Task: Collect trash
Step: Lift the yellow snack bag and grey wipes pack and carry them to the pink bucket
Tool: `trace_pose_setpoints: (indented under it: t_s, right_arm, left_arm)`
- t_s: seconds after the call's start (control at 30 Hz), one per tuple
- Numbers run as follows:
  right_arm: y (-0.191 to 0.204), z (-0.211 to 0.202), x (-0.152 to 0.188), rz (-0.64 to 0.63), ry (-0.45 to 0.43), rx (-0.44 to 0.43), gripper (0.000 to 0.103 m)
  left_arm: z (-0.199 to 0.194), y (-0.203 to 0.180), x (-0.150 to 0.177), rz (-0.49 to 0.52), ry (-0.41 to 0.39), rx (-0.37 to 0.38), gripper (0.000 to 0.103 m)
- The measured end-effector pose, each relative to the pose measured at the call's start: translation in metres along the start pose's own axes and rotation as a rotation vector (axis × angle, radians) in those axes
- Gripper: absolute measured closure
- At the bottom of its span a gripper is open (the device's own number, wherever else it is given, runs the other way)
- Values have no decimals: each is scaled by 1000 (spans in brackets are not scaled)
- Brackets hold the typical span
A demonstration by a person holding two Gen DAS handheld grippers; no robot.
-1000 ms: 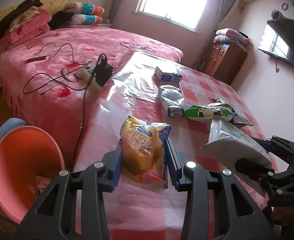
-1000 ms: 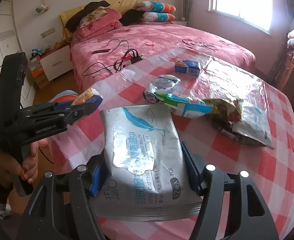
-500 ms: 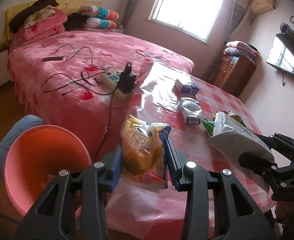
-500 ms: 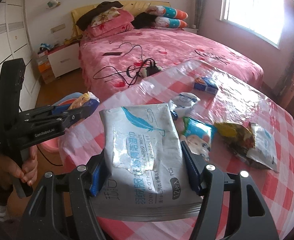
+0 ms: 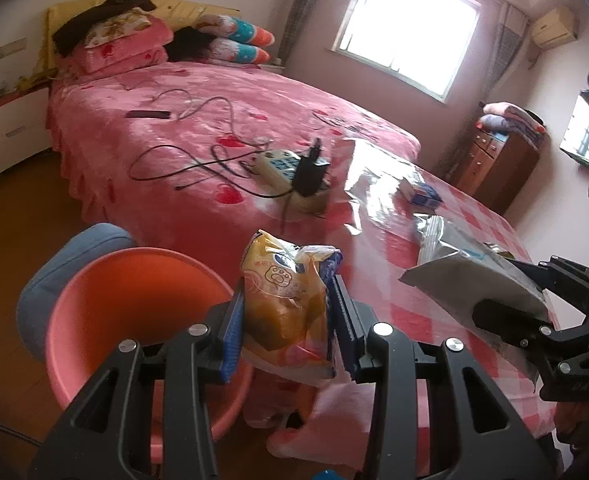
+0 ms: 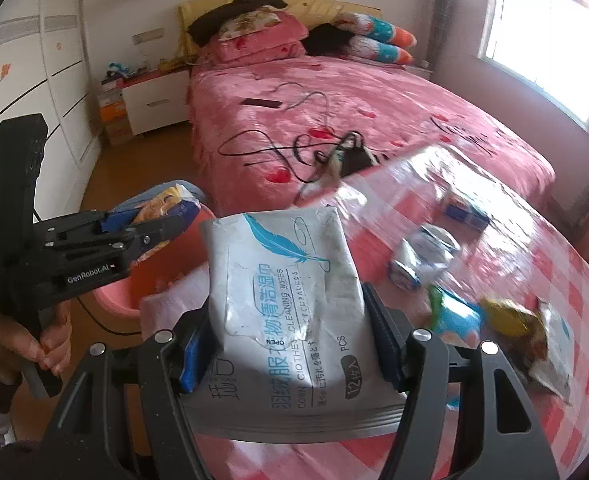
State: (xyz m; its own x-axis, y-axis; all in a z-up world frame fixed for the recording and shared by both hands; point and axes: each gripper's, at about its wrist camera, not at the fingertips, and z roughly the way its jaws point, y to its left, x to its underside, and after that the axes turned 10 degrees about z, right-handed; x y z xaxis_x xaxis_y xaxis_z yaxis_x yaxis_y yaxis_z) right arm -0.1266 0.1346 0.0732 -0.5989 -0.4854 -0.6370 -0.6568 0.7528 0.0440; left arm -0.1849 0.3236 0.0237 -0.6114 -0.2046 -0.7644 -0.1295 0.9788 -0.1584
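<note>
Left gripper (image 5: pixel 286 320), right gripper (image 6: pixel 286 344): both clamped.

Both grippers have drawn back from the table (image 5: pixel 394 264) toward the orange bin (image 5: pixel 134 300), the yellow bag (image 5: pixel 284 300) now at its rim.

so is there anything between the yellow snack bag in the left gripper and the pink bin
Nothing visible. The left gripper is shut on the yellow snack bag, which hangs beside the open mouth of the pink bin. The wipes pack in the right gripper sits off to the other side, over the table.
</note>
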Motion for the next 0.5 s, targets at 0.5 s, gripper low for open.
trace_pose_setpoints:
  t_s: [0.5]
  right_arm:
    - [61,54,-27,-111,51,-91,36]
  left_arm:
    - [8,65,19,-103,42,-114,62]
